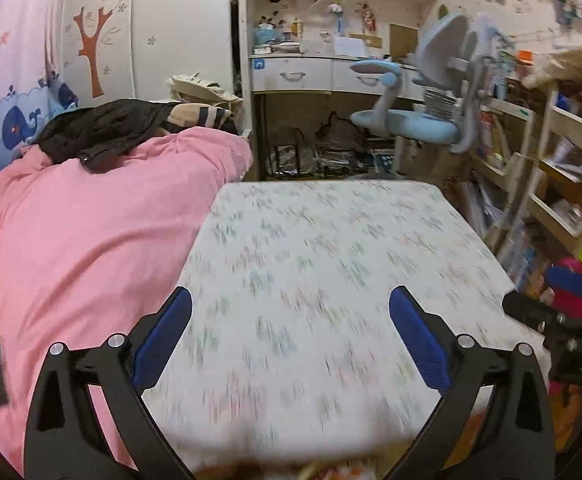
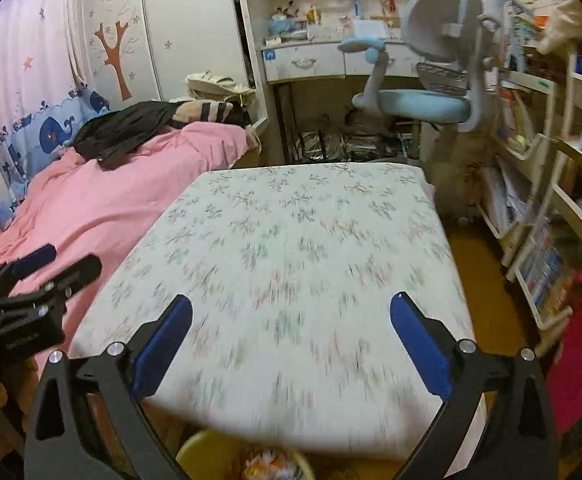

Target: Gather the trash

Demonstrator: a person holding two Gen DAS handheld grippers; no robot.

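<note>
One table (image 2: 299,248), one chair (image 2: 419,92), one yellow bin (image 2: 203,456), two claws (image 2: 291,334).

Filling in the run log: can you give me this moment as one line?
left claw: open, empty | right claw: open, empty | table: no trash visible | yellow bin: below near edge, holds trash

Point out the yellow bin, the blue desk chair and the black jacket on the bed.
yellow bin (image 2: 195,454), right wrist view, near rim.
blue desk chair (image 2: 427,106), right wrist view, seat cushion.
black jacket (image 1: 103,126), left wrist view, its middle.
</note>
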